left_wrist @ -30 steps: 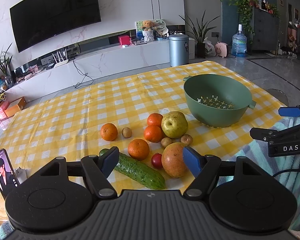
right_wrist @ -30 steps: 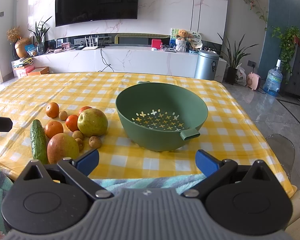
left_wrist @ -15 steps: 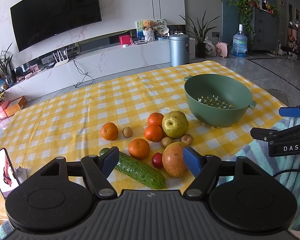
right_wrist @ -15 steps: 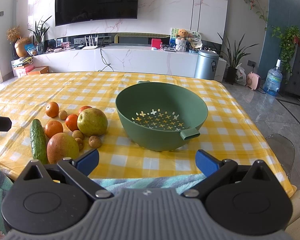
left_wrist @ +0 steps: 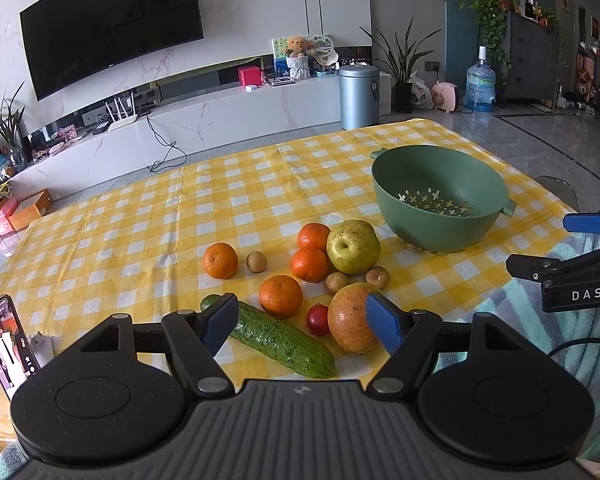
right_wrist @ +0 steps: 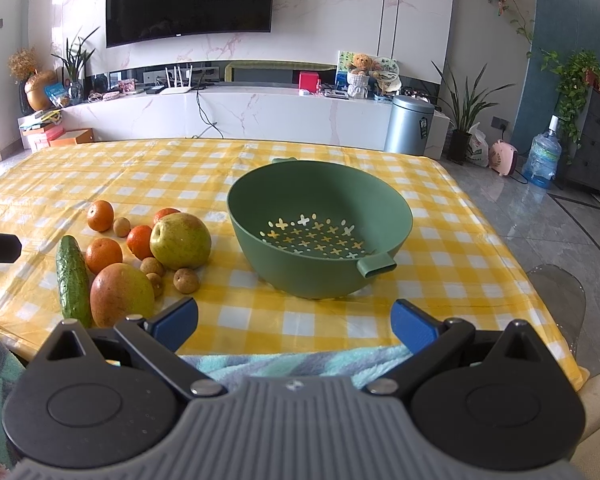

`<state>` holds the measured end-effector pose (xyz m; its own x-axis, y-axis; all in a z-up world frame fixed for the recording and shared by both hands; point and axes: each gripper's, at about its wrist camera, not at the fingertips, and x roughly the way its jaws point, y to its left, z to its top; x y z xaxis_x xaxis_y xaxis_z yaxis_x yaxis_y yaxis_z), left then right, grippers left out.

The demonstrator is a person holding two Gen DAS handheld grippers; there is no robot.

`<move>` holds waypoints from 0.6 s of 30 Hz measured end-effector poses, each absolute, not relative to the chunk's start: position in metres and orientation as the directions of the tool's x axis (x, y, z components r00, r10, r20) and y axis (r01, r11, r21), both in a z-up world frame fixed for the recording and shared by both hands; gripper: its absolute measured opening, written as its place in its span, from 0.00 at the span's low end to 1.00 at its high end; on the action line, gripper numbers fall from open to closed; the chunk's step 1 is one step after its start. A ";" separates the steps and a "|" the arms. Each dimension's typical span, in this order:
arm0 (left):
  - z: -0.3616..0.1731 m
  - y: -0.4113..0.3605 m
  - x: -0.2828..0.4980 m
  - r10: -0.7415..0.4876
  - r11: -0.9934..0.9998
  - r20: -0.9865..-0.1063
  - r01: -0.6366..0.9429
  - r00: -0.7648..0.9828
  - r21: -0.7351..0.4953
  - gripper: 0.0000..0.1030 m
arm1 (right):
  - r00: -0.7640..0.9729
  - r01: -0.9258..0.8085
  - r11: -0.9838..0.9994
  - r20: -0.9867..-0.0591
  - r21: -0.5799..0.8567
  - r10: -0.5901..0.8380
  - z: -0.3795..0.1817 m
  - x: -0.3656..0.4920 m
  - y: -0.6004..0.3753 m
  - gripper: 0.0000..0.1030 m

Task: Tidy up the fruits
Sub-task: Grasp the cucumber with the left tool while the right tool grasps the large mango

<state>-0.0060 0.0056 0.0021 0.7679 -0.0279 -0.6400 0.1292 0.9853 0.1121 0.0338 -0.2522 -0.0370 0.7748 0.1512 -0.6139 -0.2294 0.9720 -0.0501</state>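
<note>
A yellow checked cloth covers the desk (left_wrist: 140,232) in a living room. The left tool (left_wrist: 302,322) hovers low over the near edge, released, level, facing the fruit pile: cucumber (left_wrist: 276,338), mango (left_wrist: 354,318), apple (left_wrist: 353,246). The right tool (right_wrist: 294,322) is released too, facing the green colander (right_wrist: 320,228). Only the left view shows a phone (left_wrist: 8,346) and a tomato (left_wrist: 318,319).

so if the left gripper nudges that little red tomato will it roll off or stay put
The tomato looks round and smooth, so it would probably roll easily. It sits wedged between the cucumber and the mango, which likely stop it quickly. Its glossy skin may slip between the fingers, and it is probably soft.
</note>
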 end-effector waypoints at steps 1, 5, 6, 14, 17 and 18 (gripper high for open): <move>0.002 0.006 -0.005 -0.027 0.985 -0.640 0.130 0.768 0.114 0.83 | 0.775 -0.229 0.972 -0.615 -0.055 0.148 -0.037 0.034 -0.251 0.96; 0.000 0.012 0.002 -0.033 0.986 -0.646 0.132 0.763 0.105 0.83 | 0.762 -0.250 0.967 -0.624 -0.039 0.172 -0.032 0.039 -0.243 0.96; 0.000 0.014 0.003 -0.037 0.986 -0.648 0.133 0.761 0.099 0.83 | 0.760 -0.258 0.966 -0.623 -0.030 0.183 -0.030 0.040 -0.241 0.96; -0.002 0.029 0.022 -0.067 0.993 -0.679 0.118 0.731 0.029 0.78 | 0.737 -0.309 0.951 -0.626 0.025 0.256 -0.030 0.058 -0.212 0.88; -0.006 0.034 0.028 -0.078 0.994 -0.696 0.108 0.714 0.000 0.75 | 0.703 -0.328 0.942 -0.647 0.074 0.296 -0.036 0.066 -0.201 0.83; -0.008 0.037 0.030 -0.080 0.995 -0.707 0.096 0.703 -0.017 0.74 | 0.688 -0.334 0.938 -0.656 0.094 0.310 -0.038 0.068 -0.198 0.79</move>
<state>0.0302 0.0367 -0.0077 0.7027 -0.0799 -0.7070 0.0965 0.9952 -0.0166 0.0680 -0.1978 -0.0385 0.6879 0.3104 -0.6561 -0.3339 0.9379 0.0937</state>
